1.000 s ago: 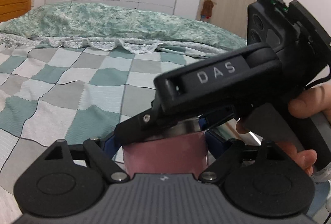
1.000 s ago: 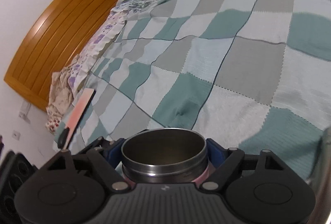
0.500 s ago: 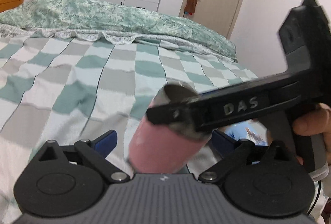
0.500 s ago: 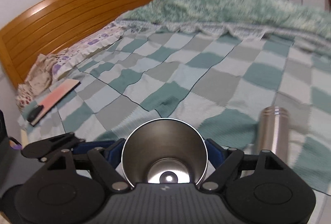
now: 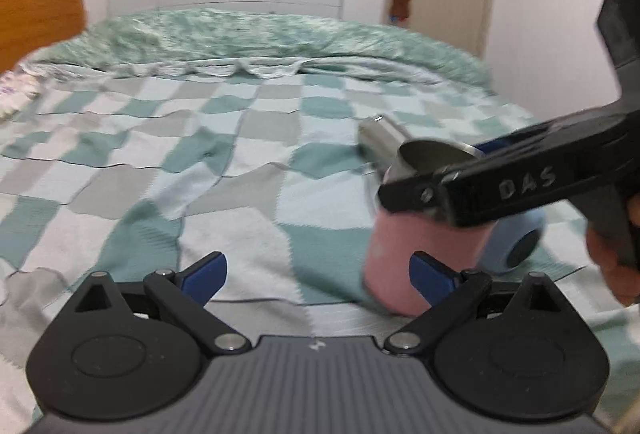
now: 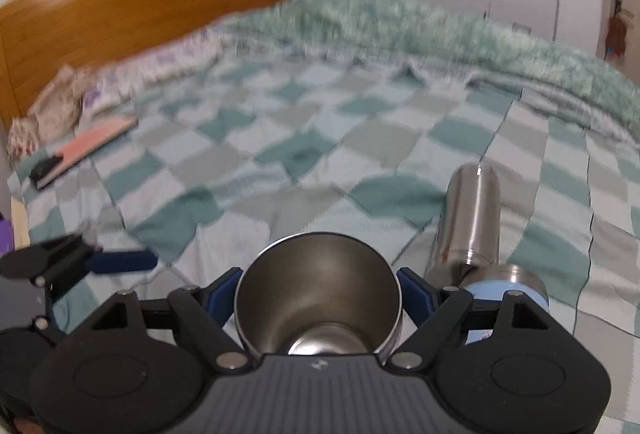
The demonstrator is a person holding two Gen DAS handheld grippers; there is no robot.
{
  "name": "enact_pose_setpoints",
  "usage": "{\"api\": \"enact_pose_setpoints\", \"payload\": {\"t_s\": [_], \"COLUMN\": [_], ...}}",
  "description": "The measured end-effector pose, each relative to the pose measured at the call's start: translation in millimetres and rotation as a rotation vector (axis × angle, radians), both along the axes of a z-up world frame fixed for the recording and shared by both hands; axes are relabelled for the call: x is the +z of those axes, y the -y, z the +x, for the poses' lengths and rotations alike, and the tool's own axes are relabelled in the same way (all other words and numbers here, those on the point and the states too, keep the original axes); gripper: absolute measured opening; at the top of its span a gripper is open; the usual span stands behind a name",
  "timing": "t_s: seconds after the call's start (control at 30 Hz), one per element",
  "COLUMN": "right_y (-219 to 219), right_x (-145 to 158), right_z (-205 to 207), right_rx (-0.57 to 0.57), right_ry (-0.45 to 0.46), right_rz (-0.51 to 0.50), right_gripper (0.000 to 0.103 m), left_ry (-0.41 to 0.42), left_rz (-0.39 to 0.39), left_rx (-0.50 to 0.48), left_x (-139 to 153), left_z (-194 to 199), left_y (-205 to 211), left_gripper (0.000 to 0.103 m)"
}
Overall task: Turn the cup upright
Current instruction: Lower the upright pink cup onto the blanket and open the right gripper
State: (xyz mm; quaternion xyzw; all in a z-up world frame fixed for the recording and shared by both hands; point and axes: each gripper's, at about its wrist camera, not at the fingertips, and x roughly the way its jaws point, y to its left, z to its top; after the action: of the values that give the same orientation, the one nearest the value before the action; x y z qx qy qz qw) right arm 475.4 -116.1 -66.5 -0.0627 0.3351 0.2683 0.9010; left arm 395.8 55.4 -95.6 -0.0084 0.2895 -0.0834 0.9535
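Standing mouth-up on the teal-and-grey checked bedspread [image 5: 248, 169], the pink-sleeved stainless steel cup [image 5: 424, 254] has a bare metal rim and a pink band round its lower body. From the left wrist view it sits at about 3 o'clock, its base apparently on the cloth, though blur makes the contact uncertain. The right gripper [image 6: 318, 290] is clamped across the cup's rim, one blue-padded finger [image 6: 220, 294] pressed to each side; in its own view the polished interior and round bottom of the cup [image 6: 320, 306] fill the 6 o'clock position. From the left wrist view this black tool, lettered DAS, crosses the cup's upper wall and hides part of it.

The left gripper [image 5: 316, 274] is spread wide and holds nothing; its right blue pad [image 5: 434, 278] overlaps the cup's lower edge in the picture, and whether it touches cannot be told.

A plain stainless steel cylinder flask [image 6: 470, 218] lies on its side at 2 o'clock of the cup in the right wrist view, and a light blue round-bodied cup [image 6: 504, 292] lies just beside it, partly hidden behind the gripper linkage. A pink flat book [image 6: 88, 149] rests at 10 o'clock near the orange wooden headboard [image 6: 132, 5]. Both views are motion-blurred.
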Motion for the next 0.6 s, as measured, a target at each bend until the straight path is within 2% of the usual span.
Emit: {"api": "enact_pose_setpoints", "payload": {"t_s": [0.1, 0.27, 0.5, 0.6], "right_y": [5, 15, 62, 85], "right_x": [0, 10, 35, 41], "right_z": [1, -10, -60, -80], "right_rx": [-0.015, -0.037, -0.108, -0.15], "right_ry": [-0.018, -0.008, 0.04, 0.058], "right_rz": [0.039, 0.054, 0.095, 0.078], "right_gripper": [0.09, 0.092, 0.094, 0.1], "left_ry": [0.018, 0.038, 0.108, 0.126], "left_rz": [0.002, -0.034, -0.02, -0.011], "left_rx": [0.019, 0.023, 0.045, 0.055], "left_x": [2, 20, 52, 66], "left_z": [-3, -10, -40, -52], "left_y": [2, -1, 8, 16], "left_gripper": [0.1, 0.101, 0.103, 0.103]}}
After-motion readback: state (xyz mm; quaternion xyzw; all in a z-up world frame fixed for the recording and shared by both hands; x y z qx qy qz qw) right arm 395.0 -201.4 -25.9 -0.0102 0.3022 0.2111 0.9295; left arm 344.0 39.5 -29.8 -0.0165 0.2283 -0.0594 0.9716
